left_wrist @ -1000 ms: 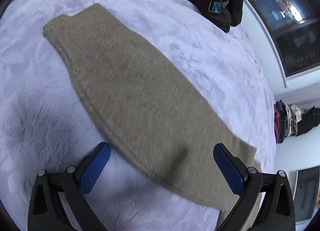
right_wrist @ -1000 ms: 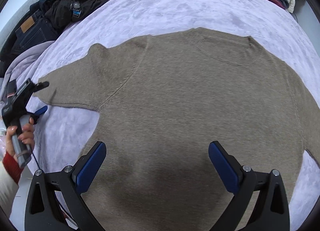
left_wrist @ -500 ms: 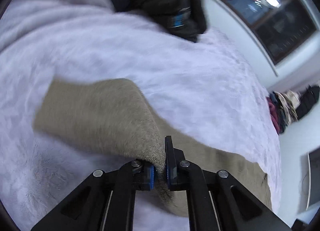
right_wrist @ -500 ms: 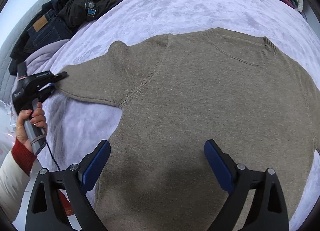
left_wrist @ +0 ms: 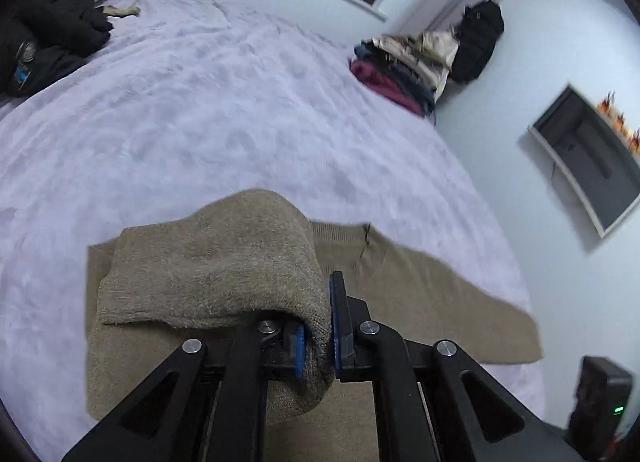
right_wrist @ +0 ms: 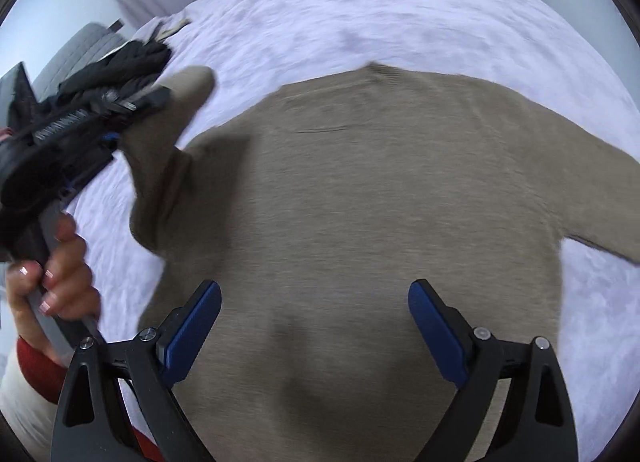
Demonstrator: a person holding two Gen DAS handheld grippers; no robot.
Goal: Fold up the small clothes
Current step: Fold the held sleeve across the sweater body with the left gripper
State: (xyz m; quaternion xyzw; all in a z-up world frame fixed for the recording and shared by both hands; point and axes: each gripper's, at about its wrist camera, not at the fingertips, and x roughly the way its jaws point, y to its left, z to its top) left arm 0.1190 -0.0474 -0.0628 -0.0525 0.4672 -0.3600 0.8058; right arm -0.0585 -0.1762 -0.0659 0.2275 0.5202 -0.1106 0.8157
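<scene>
left gripper (left_wrist: 330, 332): jaws closed on the sleeve (left_wrist: 224, 262), raised over the sweater (right_wrist: 360, 202) lying flat on the bed (left_wrist: 240, 102). right gripper (right_wrist: 314, 326): jaws wide apart, holding nothing, above the hem. folding looks barely begun; body folds remain. open blanket on all sides.

Left black two-finger gripper with blue pads (left_wrist: 320, 336): jaws closed, pinching tan knit fabric, raised. Left hand (right_wrist: 60, 262) wraps its handle. Right black two-finger gripper with blue pads (right_wrist: 314, 326): jaws spread wide, holding nothing.
</scene>
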